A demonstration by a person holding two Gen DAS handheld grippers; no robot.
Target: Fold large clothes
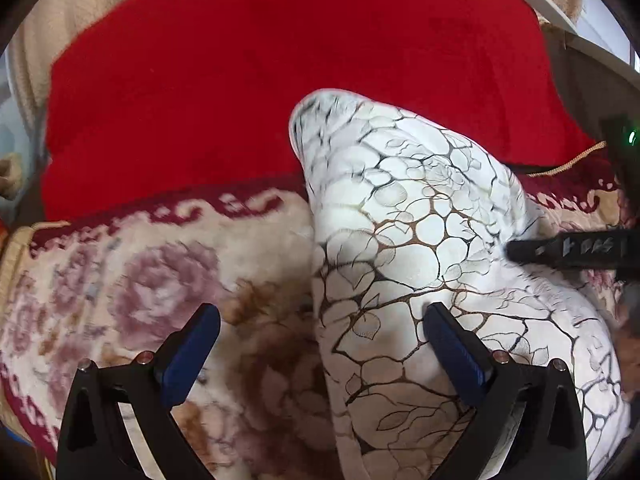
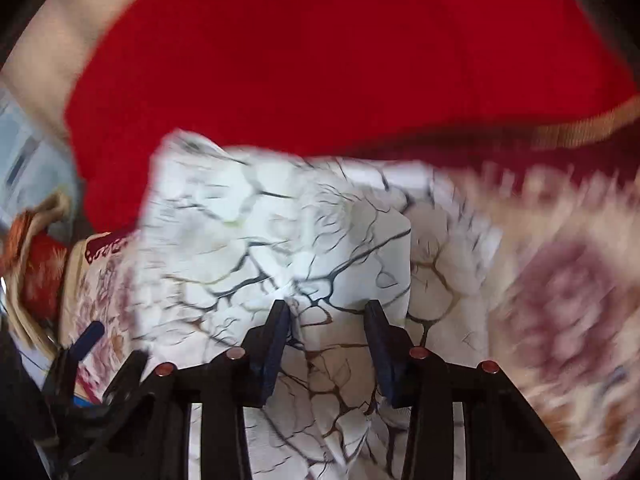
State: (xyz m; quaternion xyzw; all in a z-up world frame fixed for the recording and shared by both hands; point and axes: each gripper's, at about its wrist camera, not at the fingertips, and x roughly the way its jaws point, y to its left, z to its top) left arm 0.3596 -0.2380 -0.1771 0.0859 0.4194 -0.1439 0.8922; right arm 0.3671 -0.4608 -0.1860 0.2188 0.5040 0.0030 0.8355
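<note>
Left gripper [image 1: 322, 322] hovers with its jaws spread wide, empty, its right finger over the white garment [image 1: 420, 240] with the dark vein print and its left over the floral blanket [image 1: 140, 292]. Right gripper [image 2: 328, 312] has its jaws partly apart with a bunched ridge of the same garment between them; whether the pads pinch it I cannot tell, as that view is blurred. One garment lies rumpled on the blanket, its far end reaching the red cushion [image 1: 280, 60]. To fold well, I judge each gripper should take an edge, pull the cloth taut and flat, then fold. Counted: two grippers, one garment, one blanket, one cushion
</note>
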